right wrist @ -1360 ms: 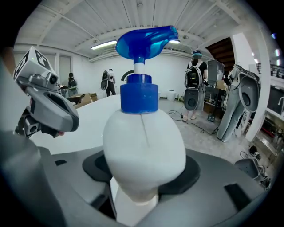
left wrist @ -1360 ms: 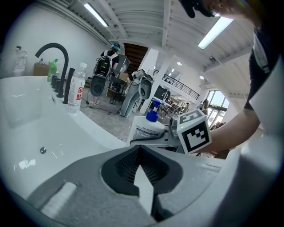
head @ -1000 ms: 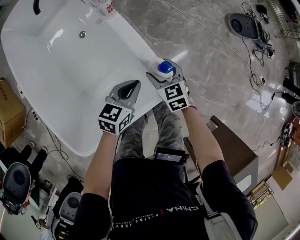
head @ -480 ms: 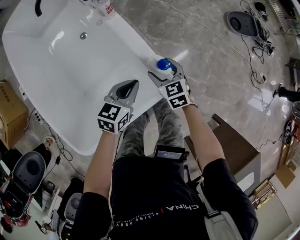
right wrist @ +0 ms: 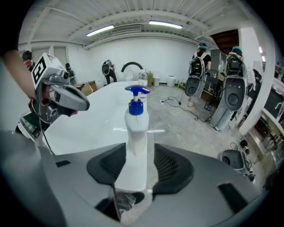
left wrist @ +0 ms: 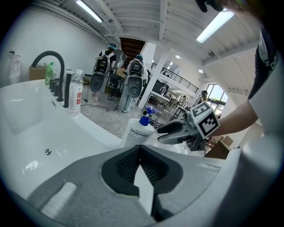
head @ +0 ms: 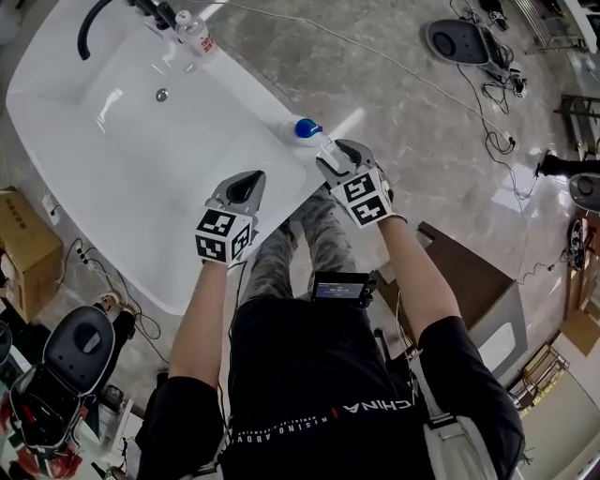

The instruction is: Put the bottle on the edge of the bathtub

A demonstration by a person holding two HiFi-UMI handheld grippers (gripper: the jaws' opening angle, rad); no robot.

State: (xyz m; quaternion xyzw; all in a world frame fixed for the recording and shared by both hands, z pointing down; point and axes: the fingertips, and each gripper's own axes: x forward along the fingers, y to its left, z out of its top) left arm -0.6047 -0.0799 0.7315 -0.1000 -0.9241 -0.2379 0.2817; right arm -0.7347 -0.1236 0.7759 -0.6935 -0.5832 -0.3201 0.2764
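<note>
Bottle (head: 302, 129) stands on bathtub (head: 246, 86) edge; right gripper (head: 333, 155) just beside it, fingers spread, empty, just closing; left gripper (head: 253, 178) fingers pressed together.

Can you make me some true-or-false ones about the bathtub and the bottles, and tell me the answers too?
1. The bottle with the blue pump stands upright on the rim of the bathtub. True.
2. The right gripper is squeezing the bottle. False: its fingers have just been closing partway, with nothing between them. The bottle stands just past their tips, untouched.
3. The left gripper holds nothing. True.
4. A clear water bottle stands beside the black tap. True.
5. The bathtub is full of water. False: it is empty, and the drain shows plainly at the bottom.
</note>
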